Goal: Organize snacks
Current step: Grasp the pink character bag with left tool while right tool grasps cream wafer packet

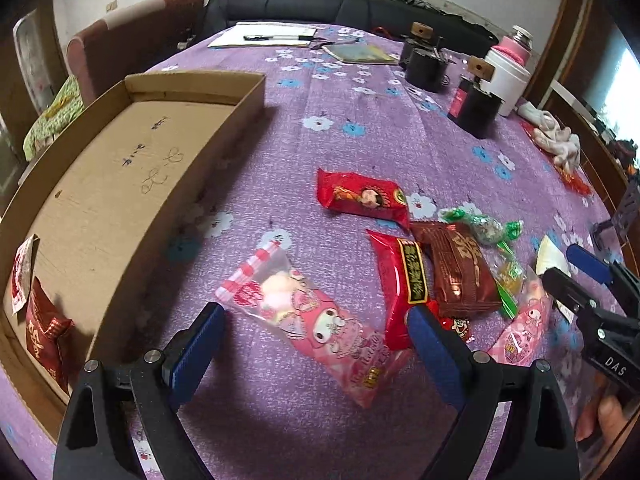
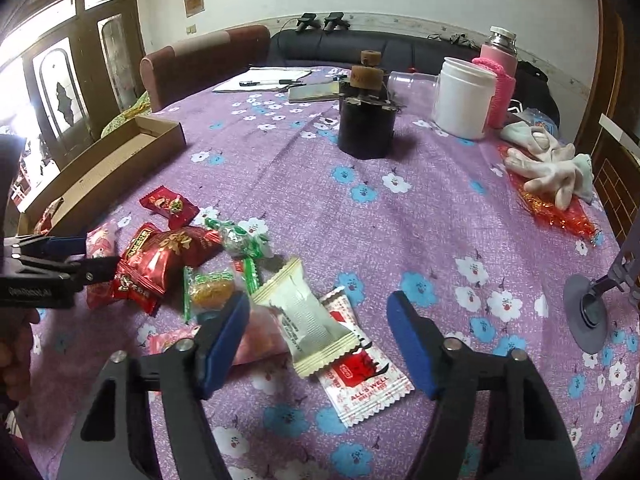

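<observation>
My left gripper is open over a pink marshmallow packet that lies between its fingers on the purple cloth. Red packets, a brown packet and a green candy lie to its right. A cardboard box at left holds a red-brown packet. My right gripper is open above a cream packet and a red-white sachet. It also shows in the left wrist view. The left gripper shows at the snack pile.
Black containers with cork stoppers, a white jar, a pink bottle, white gloves, papers and a pen stand at the back. A grey suction mount sits at right. A chair and a sofa lie beyond.
</observation>
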A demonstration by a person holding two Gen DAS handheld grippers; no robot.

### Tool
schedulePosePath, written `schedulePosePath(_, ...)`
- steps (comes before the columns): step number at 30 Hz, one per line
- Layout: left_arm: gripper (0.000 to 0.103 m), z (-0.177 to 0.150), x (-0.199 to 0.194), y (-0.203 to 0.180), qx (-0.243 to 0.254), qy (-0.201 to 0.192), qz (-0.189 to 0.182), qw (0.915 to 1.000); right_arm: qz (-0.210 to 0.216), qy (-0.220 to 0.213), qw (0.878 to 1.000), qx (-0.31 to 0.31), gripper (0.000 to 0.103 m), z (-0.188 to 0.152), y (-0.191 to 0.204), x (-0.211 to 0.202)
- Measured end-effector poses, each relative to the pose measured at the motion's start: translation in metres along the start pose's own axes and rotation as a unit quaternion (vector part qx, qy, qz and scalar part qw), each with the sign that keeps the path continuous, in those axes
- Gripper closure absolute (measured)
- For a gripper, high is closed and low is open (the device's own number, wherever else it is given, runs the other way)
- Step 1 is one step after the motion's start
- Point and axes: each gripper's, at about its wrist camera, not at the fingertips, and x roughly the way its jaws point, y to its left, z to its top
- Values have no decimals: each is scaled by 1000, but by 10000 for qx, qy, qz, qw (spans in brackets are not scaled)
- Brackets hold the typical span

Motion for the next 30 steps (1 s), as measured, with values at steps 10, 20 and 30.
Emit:
schedulePosePath(10,67,1,-5,3,437,-178,105,9988,167,41,9999,13,54,-2,3,0)
schedulePosePath(20,77,-5,-11,18,634,-179,102,9978,233,40,9996,-155,69,-9,16,-6)
schedulePosePath(30,77,-7,-14,30,654,-150,27,9977,235,51,9997,-62,72,-17,12,-12)
